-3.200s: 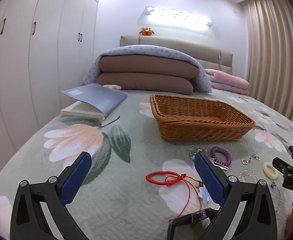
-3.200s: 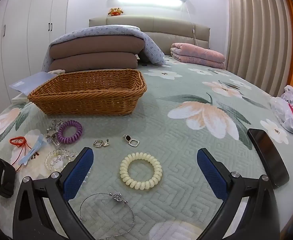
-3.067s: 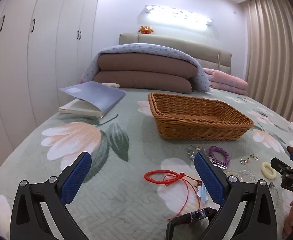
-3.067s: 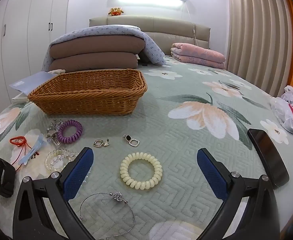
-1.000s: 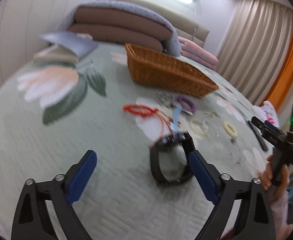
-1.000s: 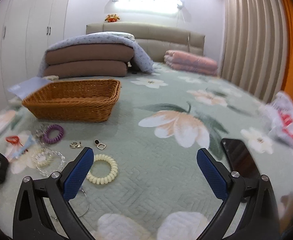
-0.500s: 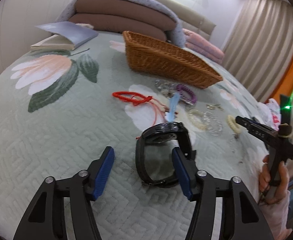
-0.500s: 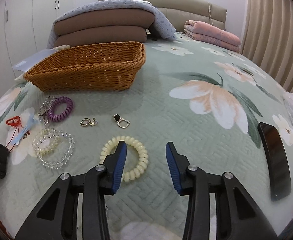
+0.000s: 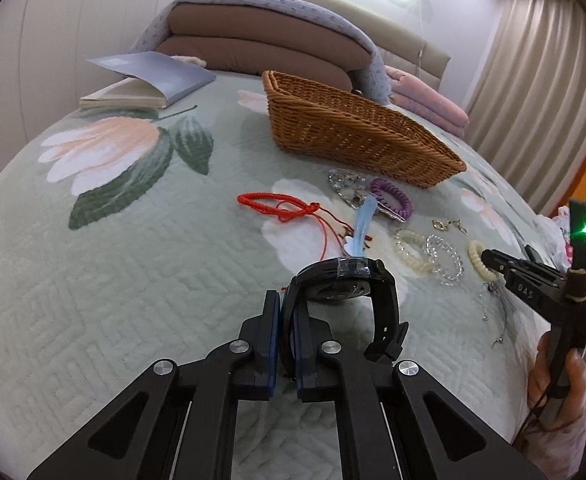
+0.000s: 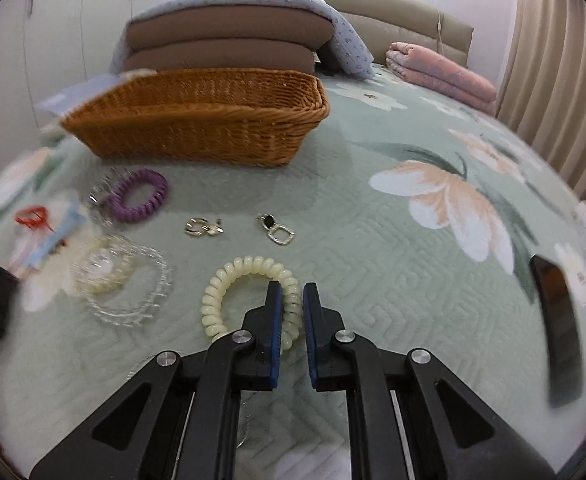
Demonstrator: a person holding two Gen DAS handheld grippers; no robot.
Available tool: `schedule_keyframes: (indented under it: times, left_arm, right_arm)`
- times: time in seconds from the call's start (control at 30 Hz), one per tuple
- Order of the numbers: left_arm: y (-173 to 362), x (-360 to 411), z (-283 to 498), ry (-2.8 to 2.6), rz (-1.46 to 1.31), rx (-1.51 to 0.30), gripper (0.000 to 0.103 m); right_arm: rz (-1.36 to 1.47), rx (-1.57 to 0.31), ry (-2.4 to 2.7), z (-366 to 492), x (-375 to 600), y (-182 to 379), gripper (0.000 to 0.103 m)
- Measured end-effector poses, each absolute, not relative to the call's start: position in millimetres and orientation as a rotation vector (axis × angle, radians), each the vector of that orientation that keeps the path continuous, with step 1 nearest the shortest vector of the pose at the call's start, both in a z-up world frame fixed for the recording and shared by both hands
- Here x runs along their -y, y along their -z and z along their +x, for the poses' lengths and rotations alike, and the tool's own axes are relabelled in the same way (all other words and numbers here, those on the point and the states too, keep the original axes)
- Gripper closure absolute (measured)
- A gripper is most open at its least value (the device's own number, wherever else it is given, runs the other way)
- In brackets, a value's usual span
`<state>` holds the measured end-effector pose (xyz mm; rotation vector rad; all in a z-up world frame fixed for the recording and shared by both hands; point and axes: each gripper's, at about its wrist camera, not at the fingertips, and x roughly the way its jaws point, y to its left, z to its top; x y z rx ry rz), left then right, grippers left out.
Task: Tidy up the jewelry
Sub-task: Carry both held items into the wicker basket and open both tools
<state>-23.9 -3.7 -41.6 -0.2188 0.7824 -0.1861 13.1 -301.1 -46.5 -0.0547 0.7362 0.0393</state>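
Fingers (image 10: pixel 291 300) beside bracelets (image 10: pixel 123 280) (earrings (image 10: pixel 279 229) beyond)

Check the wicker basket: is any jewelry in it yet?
Cannot tell fully. The wicker basket shows only bare weave on its visible inner wall; its floor is hidden.

Black watch (image 9: pixel 343 280); cream coil band (image 10: pixel 249 292); floral green bedspread (image 10: pixel 373 240).

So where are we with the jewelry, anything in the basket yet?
Nothing visibly done: the part of the wicker basket in view looks empty. In hand: the left gripper is clamped on the black watch strap; the right gripper pinches the cream coil bracelet. Left: purple coil, red cord, clear bead bracelets, earrings.
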Motion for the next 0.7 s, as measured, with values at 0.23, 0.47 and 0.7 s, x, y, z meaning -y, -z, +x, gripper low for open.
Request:
schedule_keyframes:
  times: [0.23,0.47,0.7]
  left_arm:
    - [22.8,18.1,-15.1,0.23,-0.213,-0.747,0.097]
    - [-35.8,34.6,24.3,0.259,-0.173,-0.636,0.097]
    - [-75.5,66.9,121.1,0.253,-0.149,-0.583,0.097]
  right_arm:
    - [0.036,-0.66,-0.097,6.9,305.7,23.8,0.09]
    - [-0.011,-0.524,-0.117,32.3,290.1,-51.3,0.09]
    - [-0.009,-0.512,-0.089,128.0,277.1,-70.5,0.09]
